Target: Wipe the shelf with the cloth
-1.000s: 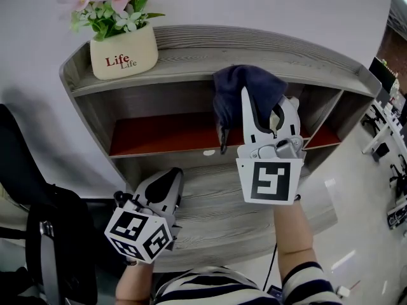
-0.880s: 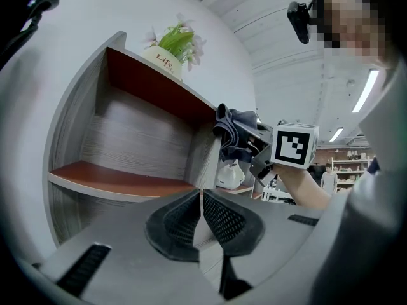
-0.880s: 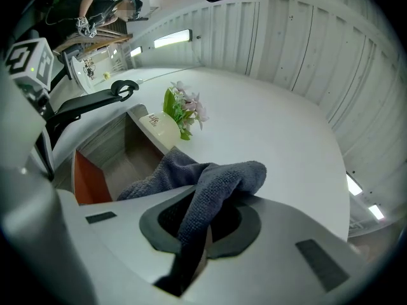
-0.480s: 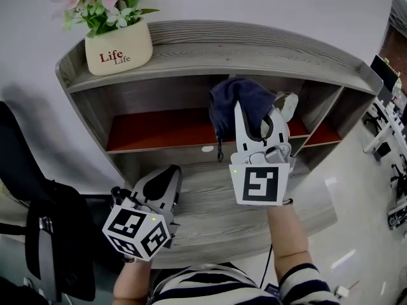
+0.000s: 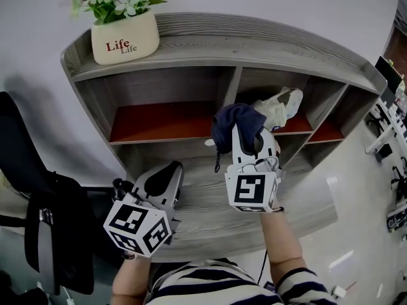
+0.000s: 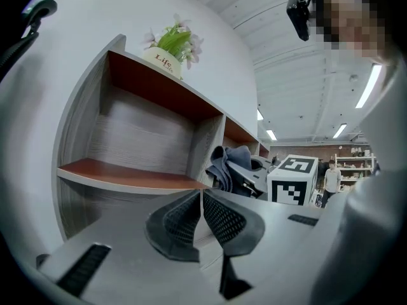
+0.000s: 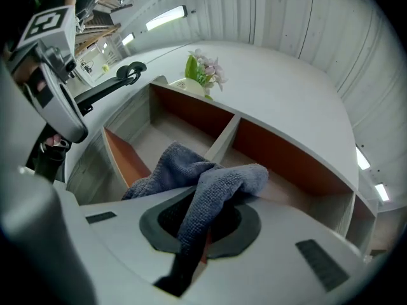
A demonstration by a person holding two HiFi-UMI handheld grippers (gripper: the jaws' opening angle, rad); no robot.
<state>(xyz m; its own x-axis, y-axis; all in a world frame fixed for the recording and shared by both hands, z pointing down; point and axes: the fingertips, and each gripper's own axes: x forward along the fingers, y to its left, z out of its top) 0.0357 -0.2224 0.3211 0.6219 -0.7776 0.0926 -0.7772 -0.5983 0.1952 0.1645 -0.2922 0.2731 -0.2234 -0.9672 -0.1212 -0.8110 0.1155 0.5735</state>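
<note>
A grey wooden shelf unit [image 5: 267, 43] with reddish inner boards fills the head view. My right gripper [image 5: 245, 127] is shut on a dark blue cloth [image 5: 234, 122], held in front of the upright divider [image 5: 231, 89] above the lower board [image 5: 210, 202]. In the right gripper view the cloth [image 7: 203, 186] bunches over the jaws and hangs down between them. My left gripper [image 5: 166, 173] is low at the left over the lower board, shut, with nothing between its ribbed pads [image 6: 180, 221]. It sees the cloth [image 6: 229, 167] to its right.
A cream flower pot [image 5: 124, 40] with pink flowers stands on the top board at the left. A crumpled pale plastic bag [image 5: 280, 105] lies in the right compartment. A black chair [image 5: 44, 227] is at the left of the shelf.
My right gripper has come down and toward me with the cloth, from the top board's edge to the middle level. The plastic bag is now uncovered. The left gripper has barely moved.
</note>
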